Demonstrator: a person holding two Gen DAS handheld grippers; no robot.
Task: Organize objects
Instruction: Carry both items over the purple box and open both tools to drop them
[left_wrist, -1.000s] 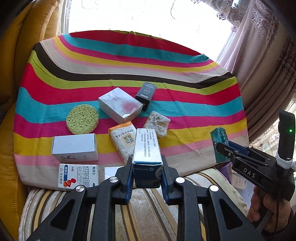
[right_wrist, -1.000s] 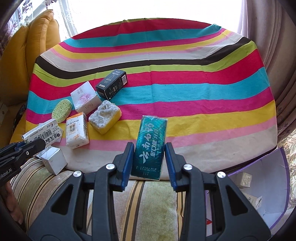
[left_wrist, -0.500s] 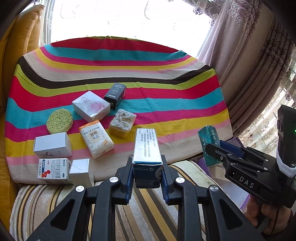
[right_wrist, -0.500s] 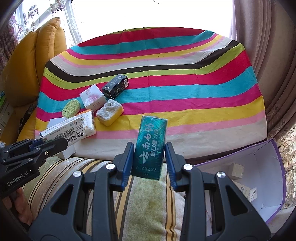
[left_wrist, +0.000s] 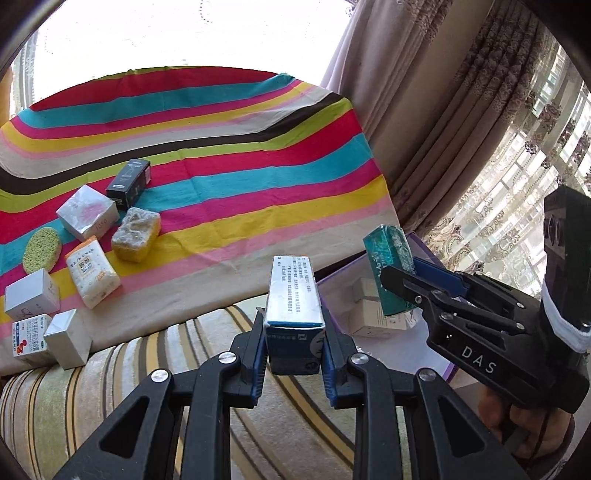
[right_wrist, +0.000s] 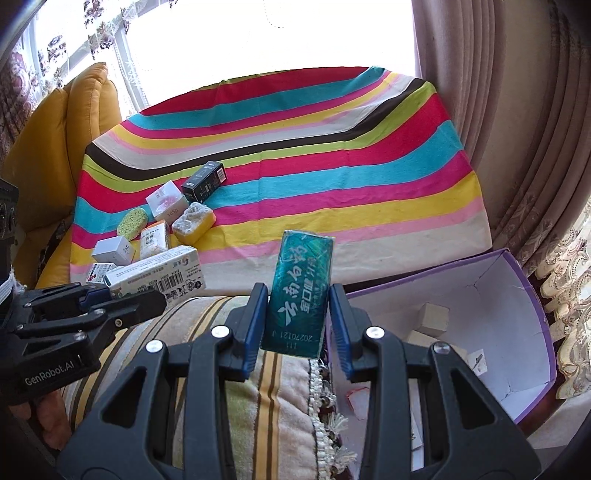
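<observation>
A blue-and-white carton (left_wrist: 293, 295) is clamped endwise in the left tongs (left_wrist: 293, 354), its long axis running straight ahead. A teal packet (right_wrist: 301, 291) is gripped likewise in the right tongs (right_wrist: 299, 328). The purple box (right_wrist: 517, 295) lies right of both, just past the striped cushion (right_wrist: 266, 398); the right tongs are judged nearer it. Loose cartons remain on the striped surface (left_wrist: 258, 177), left of the box.
</observation>
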